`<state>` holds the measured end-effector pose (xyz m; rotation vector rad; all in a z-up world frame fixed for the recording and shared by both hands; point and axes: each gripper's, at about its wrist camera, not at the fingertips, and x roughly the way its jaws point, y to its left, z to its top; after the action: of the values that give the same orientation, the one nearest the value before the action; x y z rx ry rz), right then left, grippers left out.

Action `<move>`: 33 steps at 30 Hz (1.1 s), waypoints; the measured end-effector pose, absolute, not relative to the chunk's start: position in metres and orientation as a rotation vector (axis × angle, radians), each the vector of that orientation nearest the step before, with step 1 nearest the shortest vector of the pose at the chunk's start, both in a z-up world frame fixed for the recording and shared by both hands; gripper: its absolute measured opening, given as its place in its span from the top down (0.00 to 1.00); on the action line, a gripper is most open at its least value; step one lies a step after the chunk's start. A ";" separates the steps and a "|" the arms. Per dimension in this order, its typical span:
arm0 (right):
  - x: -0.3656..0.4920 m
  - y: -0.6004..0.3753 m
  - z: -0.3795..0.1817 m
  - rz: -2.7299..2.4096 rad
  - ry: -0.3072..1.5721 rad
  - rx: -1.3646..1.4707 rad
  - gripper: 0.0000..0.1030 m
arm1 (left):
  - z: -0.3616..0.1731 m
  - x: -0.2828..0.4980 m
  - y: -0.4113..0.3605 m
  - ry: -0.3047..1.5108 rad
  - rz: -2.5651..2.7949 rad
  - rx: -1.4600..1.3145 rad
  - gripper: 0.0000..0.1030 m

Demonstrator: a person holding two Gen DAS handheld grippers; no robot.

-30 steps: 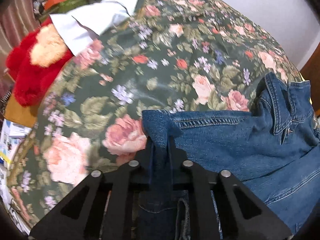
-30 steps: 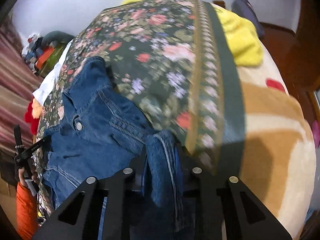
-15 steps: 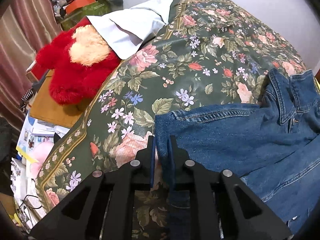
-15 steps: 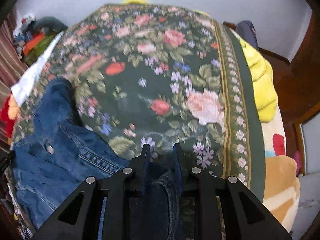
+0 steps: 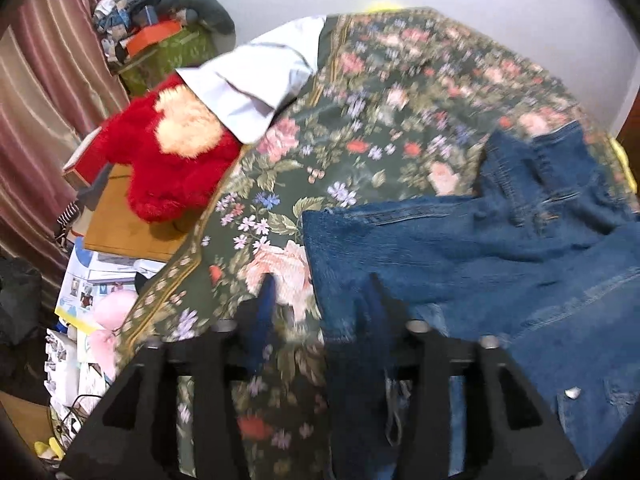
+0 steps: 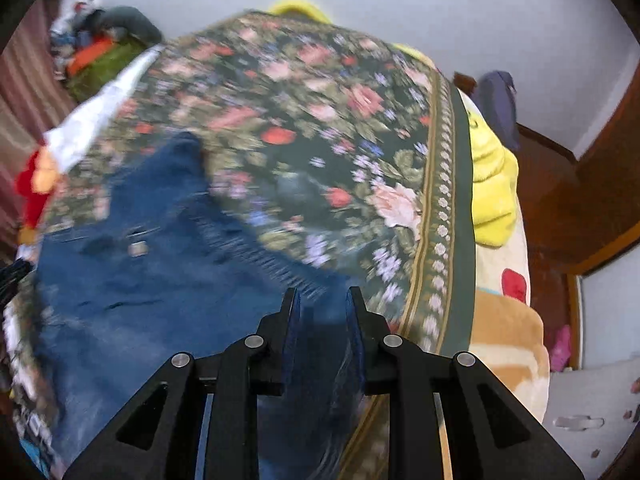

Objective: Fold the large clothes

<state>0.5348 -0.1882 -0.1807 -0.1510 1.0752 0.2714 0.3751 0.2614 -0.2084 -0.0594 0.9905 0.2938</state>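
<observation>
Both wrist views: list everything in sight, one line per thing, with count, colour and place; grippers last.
Denim jacket: one, blue, spread on the bedspread.
Floral bedspread: one, dark green with pink flowers, covering the bed.
Plush toy: one, red and cream, beside the bed.
Pale cloth: one, light blue, bed corner.
Yellow blanket: one, far bed edge.
Left gripper: open, over the jacket's edge.
Right gripper: open, denim between its fingers.
</observation>
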 end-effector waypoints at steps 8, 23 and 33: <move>0.418 -0.181 -0.163 0.439 1.072 -0.219 0.81 | -0.177 0.311 0.230 0.918 0.228 -0.096 0.19; 0.298 -0.228 -0.220 0.382 1.119 -0.142 0.81 | -0.294 0.221 0.139 1.211 0.082 -0.003 0.18; 0.269 -0.227 -0.210 0.308 1.065 -0.243 0.80 | -0.281 0.193 0.163 1.157 0.170 -0.070 0.19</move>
<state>0.2689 -0.2274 -0.2102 -0.2426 1.0648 0.3079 0.1927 0.1633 -0.2811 -0.0699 1.1574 0.1703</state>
